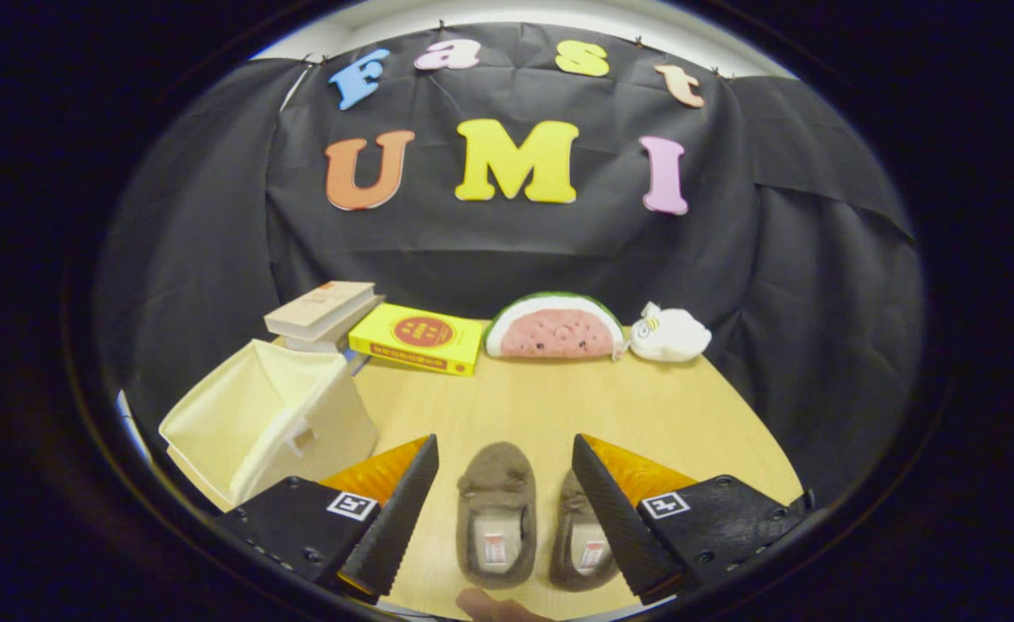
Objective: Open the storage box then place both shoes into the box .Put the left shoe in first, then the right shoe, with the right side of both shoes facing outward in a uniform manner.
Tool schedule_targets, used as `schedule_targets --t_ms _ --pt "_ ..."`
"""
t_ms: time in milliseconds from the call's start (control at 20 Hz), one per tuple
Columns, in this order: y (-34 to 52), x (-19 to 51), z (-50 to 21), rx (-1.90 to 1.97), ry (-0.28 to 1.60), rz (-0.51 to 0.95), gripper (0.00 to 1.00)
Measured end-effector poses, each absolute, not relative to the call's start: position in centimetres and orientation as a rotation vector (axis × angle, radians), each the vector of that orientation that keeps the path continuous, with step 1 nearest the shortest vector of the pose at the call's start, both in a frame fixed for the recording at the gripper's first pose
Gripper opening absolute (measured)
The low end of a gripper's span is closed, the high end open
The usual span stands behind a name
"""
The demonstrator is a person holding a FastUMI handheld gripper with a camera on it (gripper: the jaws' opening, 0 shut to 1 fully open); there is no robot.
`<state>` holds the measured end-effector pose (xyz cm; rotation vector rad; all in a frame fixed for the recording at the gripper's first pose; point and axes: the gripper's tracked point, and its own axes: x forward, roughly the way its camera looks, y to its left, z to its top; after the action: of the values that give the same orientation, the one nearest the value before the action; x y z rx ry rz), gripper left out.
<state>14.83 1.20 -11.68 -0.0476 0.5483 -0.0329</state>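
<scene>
Two small brown furry shoes lie side by side on the wooden table (559,406), toes pointing away from me. The left shoe (497,515) is in full view between my fingers. The right shoe (583,540) is partly covered by my right finger (615,510). My gripper (505,451) hovers above them, open wide, with nothing between its fingers. The cream storage box (269,419) stands just beyond my left finger (399,510), its lid up and its inside showing.
Along the table's far edge lie a stack of books (321,313), a yellow book (416,339), a watermelon-slice plush (554,328) and a small white plush (669,333). A fingertip (485,605) pokes in below the shoes.
</scene>
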Motion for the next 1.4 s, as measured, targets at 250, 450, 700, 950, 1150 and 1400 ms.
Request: schedule_targets --t_ms 250,450,700,950,1150,1400 --pt "-0.8 14.3 -19.0 -0.041 0.725 -0.018 0.95" --pt "-1.1 13.4 -22.5 0.006 0.867 -0.004 0.83" --pt "-2.1 13.0 -22.9 -0.089 0.924 -0.014 0.49" --pt "-1.3 11.8 -22.3 -0.144 0.964 -0.016 0.50" --pt "0.1 10.0 -23.6 -0.158 1.034 0.020 0.48" --pt "-0.4 12.2 -25.2 0.012 1.109 -0.044 0.22"
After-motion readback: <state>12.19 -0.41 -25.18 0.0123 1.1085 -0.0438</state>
